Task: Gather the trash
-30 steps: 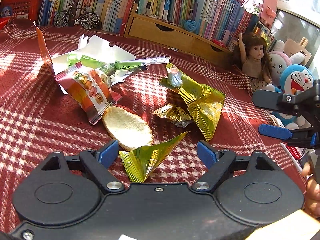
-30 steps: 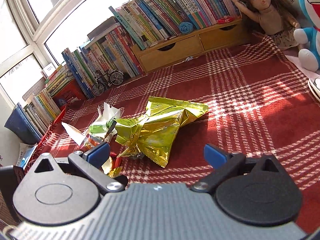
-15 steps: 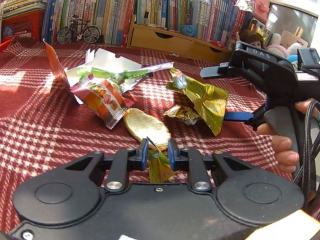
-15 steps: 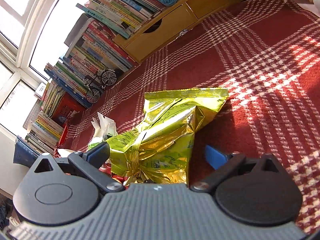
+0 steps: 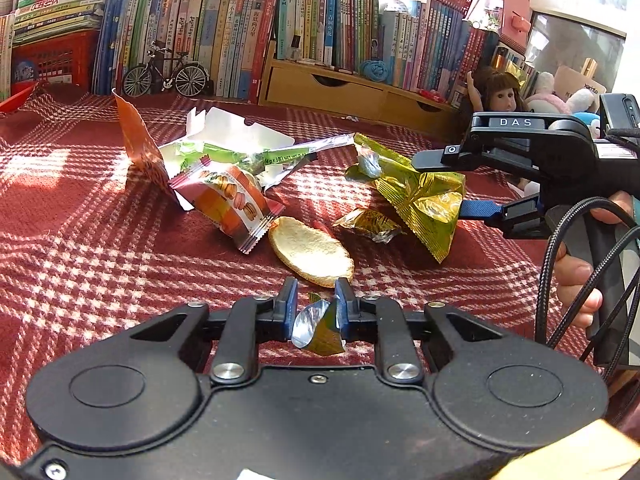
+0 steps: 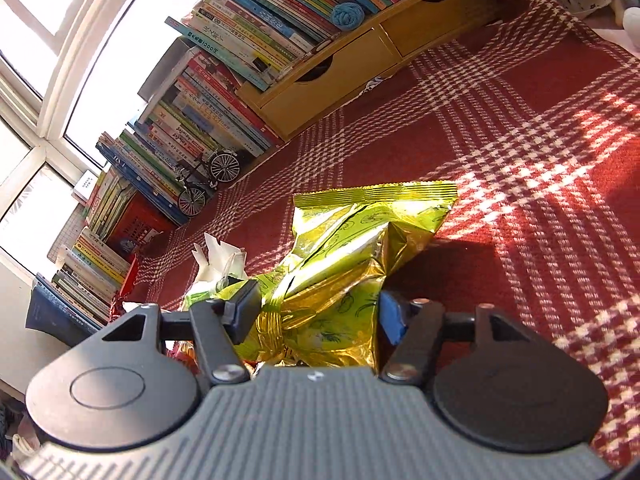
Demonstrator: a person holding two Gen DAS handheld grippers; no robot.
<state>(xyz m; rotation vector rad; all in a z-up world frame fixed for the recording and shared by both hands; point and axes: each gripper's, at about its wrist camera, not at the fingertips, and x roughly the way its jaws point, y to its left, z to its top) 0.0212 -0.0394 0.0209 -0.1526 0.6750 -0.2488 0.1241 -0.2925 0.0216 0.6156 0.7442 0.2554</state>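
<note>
Left gripper (image 5: 316, 306) is now clamped on a small torn scrap of wrapper (image 5: 318, 330), gold-green outside and silvery inside; a second ago its jaws stood wide with that scrap lying flat between them on the red checked cloth (image 5: 80, 272). The scrap has come up off the cloth just in front of the round rice cracker (image 5: 310, 250), so one piece of trash looks secured.

Right gripper (image 6: 318, 310) has meanwhile moved in around the big gold foil bag (image 6: 352, 264) and its jaws are closing on it. The crumpled neck of the bag sits between the pads, though whether they press yet I cannot tell (the left wrist view shows the bag's lower corner hanging free of the cloth, to the right of the cracker).

That bag is crinkled, shiny, and flat at its sealed end. Behind and left of the cracker lie a macaron-print packet (image 5: 224, 200), a white-and-green wrapper (image 5: 240, 148) and an orange one (image 5: 138, 148); a small crumpled gold foil (image 5: 370, 224) sits to its right, uncollected.
</note>
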